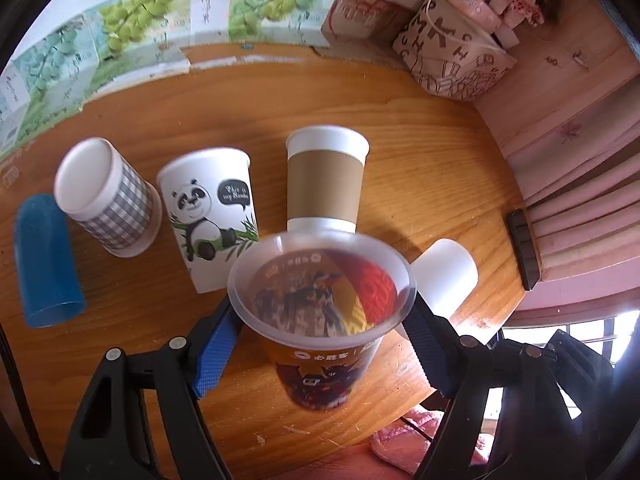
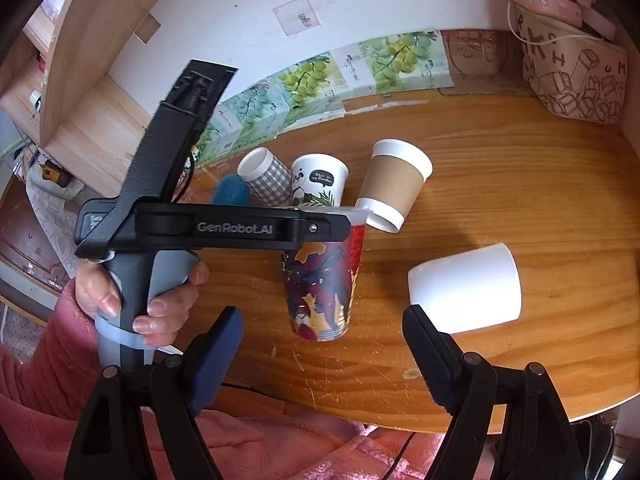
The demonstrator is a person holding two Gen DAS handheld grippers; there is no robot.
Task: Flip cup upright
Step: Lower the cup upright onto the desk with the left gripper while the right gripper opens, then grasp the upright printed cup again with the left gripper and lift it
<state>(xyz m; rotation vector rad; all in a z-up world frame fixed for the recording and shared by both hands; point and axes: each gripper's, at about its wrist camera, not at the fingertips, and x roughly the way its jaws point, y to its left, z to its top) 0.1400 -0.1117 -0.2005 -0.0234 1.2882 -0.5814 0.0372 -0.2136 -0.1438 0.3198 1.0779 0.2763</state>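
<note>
A clear plastic cup with a red and yellow printed wrap (image 1: pixel 320 312) stands mouth up, held just below its rim between the blue pads of my left gripper (image 1: pixel 320 320). In the right wrist view the same cup (image 2: pixel 320 280) hangs upright under the left gripper's black body (image 2: pixel 208 228), its base close to the wooden table (image 2: pixel 520 184); I cannot tell if it touches. My right gripper (image 2: pixel 320 344) is open and empty, near the table's front edge. A plain white cup (image 2: pixel 468 290) lies on its side just beyond its right finger.
Behind stand a brown-sleeved paper cup (image 1: pixel 326 180), a panda cup (image 1: pixel 212 216), a grey checked cup (image 1: pixel 104 196) and a blue cup (image 1: pixel 46 264). Grape-print cartons (image 1: pixel 132 36) line the wall. A patterned bag (image 1: pixel 456 56) sits at the far right corner. The white cup (image 1: pixel 444 276) lies right.
</note>
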